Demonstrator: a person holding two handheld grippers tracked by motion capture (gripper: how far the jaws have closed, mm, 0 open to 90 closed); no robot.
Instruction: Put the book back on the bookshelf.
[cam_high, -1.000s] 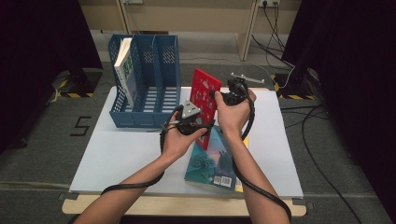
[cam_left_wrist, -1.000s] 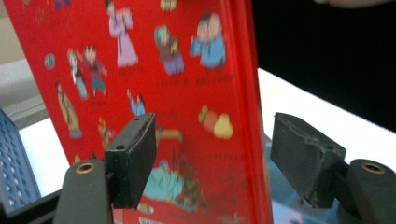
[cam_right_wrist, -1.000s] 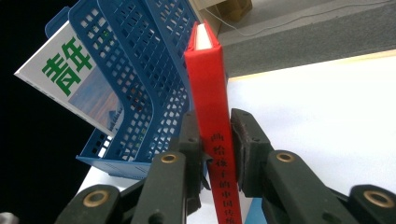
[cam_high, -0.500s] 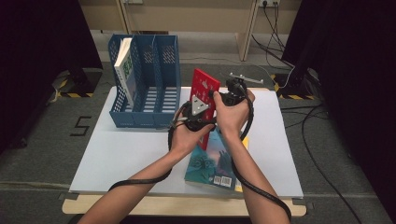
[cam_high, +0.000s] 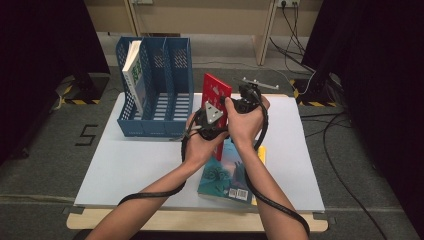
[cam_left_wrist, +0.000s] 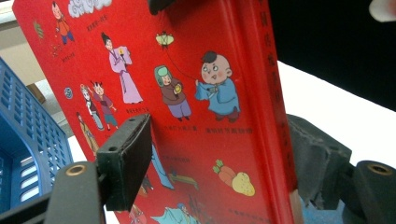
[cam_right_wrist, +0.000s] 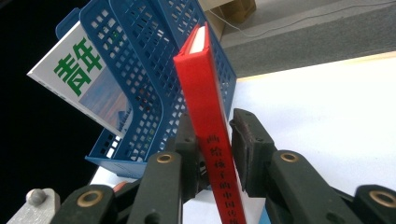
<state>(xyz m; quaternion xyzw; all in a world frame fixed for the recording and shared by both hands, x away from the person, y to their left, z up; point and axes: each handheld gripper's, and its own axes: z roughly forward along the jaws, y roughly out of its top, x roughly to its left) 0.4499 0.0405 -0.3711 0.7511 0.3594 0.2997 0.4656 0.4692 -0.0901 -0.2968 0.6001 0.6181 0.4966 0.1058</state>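
A red picture book (cam_high: 216, 92) stands upright above the white table (cam_high: 140, 160), tilted a little. My left gripper (cam_high: 212, 119) is shut on its lower part. In the left gripper view one pad (cam_left_wrist: 126, 158) lies on the red cover (cam_left_wrist: 210, 93) and the other jaw sits behind the spine edge. My right gripper (cam_high: 245, 101) straddles the book from the right. In the right gripper view the red spine (cam_right_wrist: 205, 107) runs between the jaws of that gripper (cam_right_wrist: 215, 121). Those jaws have just been opening, and a thin gap shows at one pad (cam_right_wrist: 245, 144).
A blue three-slot file rack (cam_high: 160, 85) stands at the back left, with a white book (cam_high: 134, 70) with green lettering in its left slot. A teal book (cam_high: 225, 172) lies flat near the front edge on something yellow (cam_high: 261, 155). A metal bracket (cam_high: 260, 82) lies at the back.
My left hand has shifted right and its gripper has come onto the red book. The right hand has stayed in place.
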